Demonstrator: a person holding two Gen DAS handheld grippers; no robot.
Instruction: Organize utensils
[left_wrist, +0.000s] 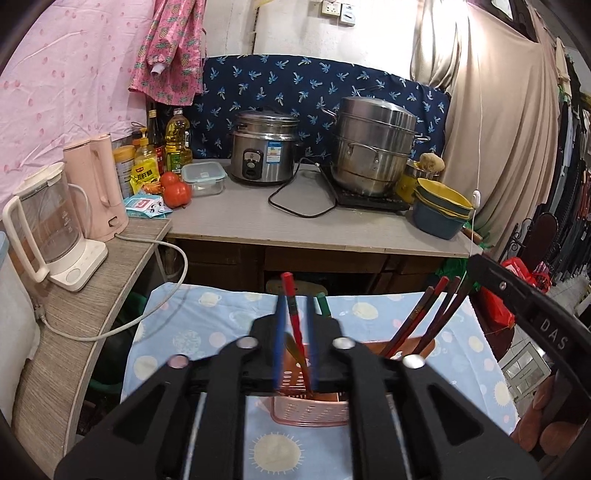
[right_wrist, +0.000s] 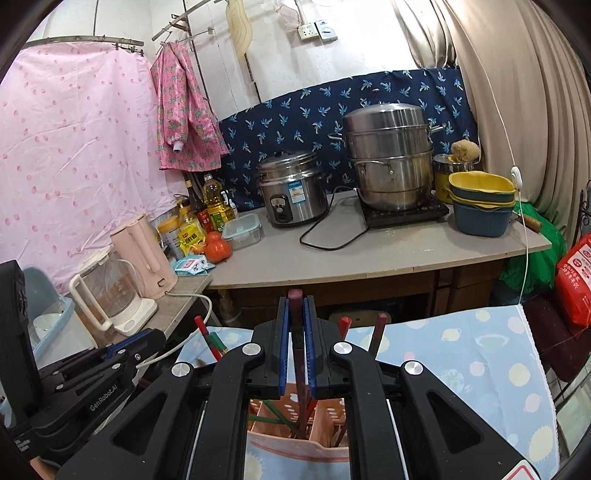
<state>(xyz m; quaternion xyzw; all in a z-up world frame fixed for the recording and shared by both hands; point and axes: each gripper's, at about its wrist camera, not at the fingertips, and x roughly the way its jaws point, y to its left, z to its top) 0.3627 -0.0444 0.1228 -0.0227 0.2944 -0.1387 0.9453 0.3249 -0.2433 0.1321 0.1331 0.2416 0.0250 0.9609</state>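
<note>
Already most chopsticks stand in the pink utensil basket (left_wrist: 314, 410) below both tongs. The right tongs (right_wrist: 295, 325) are clamped on a dark chopstick (right_wrist: 295, 306) over a compartment; the left tongs (left_wrist: 295, 325), slightly apart, bracket a red chopstick (left_wrist: 291, 306) already dropping in.

My two grippers, left (left_wrist: 295, 321) and right (right_wrist: 295, 325), are black linkages with round silver screws, blue-lined fingers (right_wrist: 282, 343) and white "GenRobot.AI" lettering.
</note>
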